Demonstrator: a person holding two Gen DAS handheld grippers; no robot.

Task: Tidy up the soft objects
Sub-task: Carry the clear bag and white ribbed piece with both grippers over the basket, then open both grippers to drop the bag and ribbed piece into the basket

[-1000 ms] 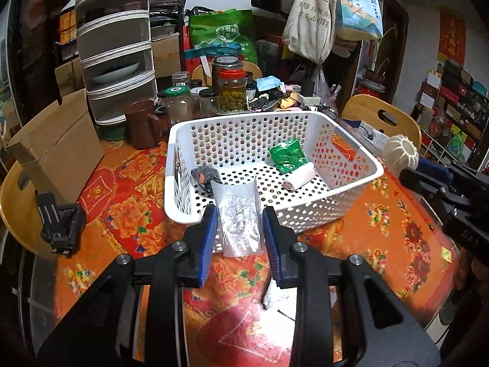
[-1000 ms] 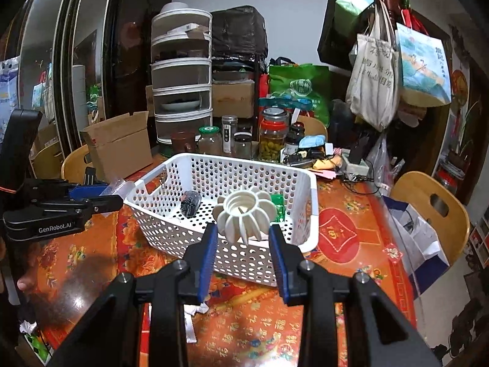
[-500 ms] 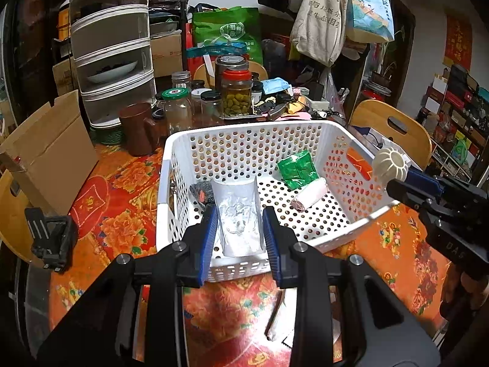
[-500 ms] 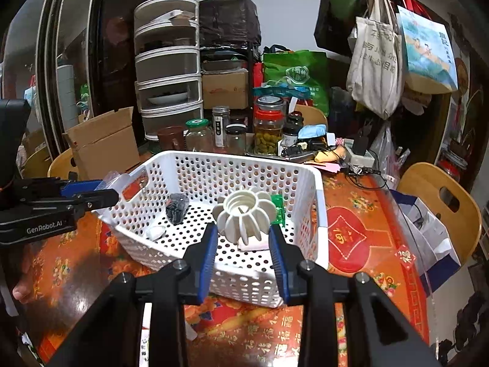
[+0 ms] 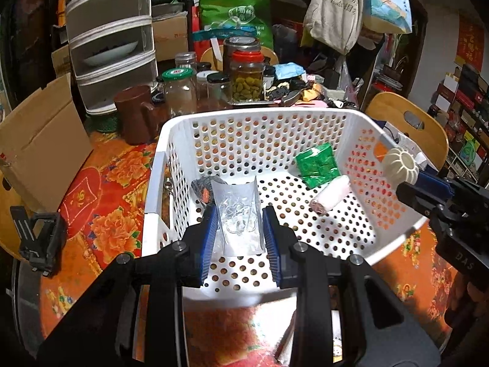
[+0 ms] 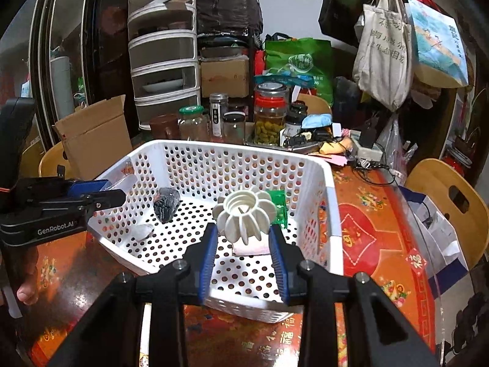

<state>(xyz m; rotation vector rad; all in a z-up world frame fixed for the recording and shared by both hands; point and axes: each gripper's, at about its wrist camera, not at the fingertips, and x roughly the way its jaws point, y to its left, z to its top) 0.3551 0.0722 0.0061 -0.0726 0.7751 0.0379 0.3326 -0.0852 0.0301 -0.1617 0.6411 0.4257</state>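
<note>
Two soft things hang over the white basket (image 5: 360, 116). We pinch a clear crinkly pouch (image 5: 238, 220) in the left gripper (image 5: 239, 232); it looks light, limp and slippery, so we take it low by both edges. Our right gripper (image 6: 244, 246) clamps a cream ribbed ball (image 6: 246, 217), seemingly springy, across its middle.

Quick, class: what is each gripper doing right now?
Left gripper: closed on a clear plastic pouch.
Right gripper: closed on a white ribbed ball.
</note>
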